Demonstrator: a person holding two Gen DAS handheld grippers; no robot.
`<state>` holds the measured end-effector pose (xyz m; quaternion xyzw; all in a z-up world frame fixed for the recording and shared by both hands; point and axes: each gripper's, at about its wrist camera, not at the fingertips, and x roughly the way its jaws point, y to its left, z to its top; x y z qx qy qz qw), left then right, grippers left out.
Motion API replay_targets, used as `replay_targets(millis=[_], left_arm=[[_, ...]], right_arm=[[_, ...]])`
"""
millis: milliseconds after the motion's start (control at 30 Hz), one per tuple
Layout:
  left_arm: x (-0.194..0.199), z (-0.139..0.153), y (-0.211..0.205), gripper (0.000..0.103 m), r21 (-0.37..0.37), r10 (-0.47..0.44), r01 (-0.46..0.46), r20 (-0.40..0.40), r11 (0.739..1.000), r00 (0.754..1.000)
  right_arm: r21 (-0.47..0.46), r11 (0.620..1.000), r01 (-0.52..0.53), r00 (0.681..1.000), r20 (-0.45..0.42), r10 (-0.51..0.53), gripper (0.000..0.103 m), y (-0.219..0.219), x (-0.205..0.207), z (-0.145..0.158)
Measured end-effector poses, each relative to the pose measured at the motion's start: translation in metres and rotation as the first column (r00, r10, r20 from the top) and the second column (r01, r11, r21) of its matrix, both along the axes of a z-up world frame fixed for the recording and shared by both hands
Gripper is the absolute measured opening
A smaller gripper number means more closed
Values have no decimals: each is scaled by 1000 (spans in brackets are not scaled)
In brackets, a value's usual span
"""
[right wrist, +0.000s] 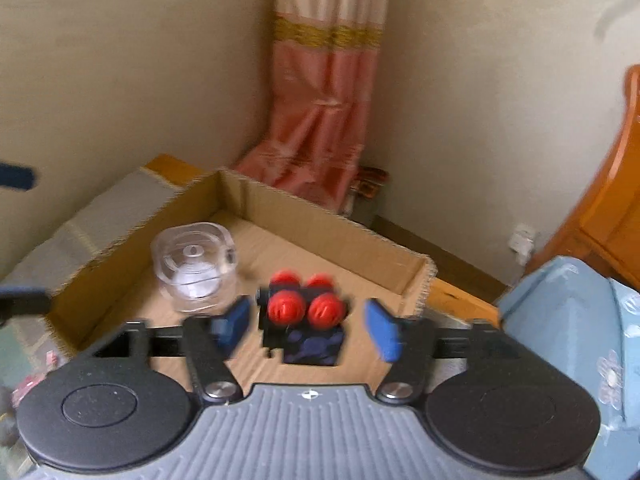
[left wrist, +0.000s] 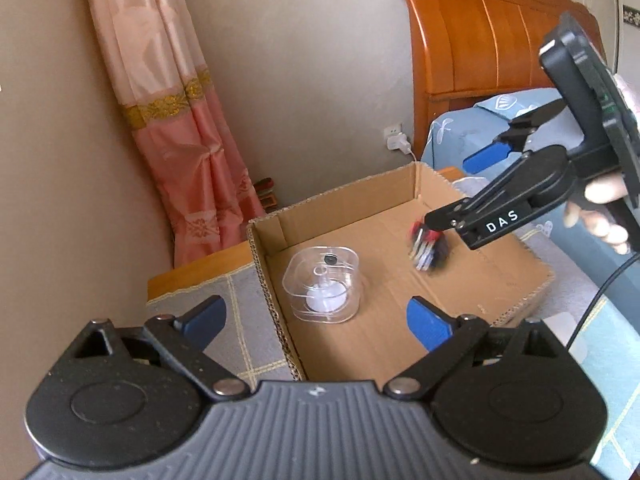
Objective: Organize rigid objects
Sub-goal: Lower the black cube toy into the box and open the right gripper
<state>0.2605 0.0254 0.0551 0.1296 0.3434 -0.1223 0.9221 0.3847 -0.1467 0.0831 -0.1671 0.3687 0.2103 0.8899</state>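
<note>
The shallow brown cardboard box (right wrist: 320, 216) holds both pieces. The black block with four red round knobs (right wrist: 304, 316) lies on the box floor directly ahead of the right gripper (right wrist: 310, 322), between its blue pads but touching neither: that gripper is released, jaws apart. The block looks set down, so the right hand likely just needs to back away from the box. The clear rounded plastic container (left wrist: 322, 288) sits toward the box's curtain-side wall, just ahead of the left gripper (left wrist: 320, 322), whose jaws are spread wide and empty.
</note>
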Motion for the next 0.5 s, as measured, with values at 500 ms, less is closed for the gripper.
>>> replay_targets(millis=[500], left_arm=[[-52, -3, 3, 102, 2, 41, -41, 43, 999, 998]], right_arm=[[49, 999, -8, 998, 61, 5, 103, -18, -99, 16]])
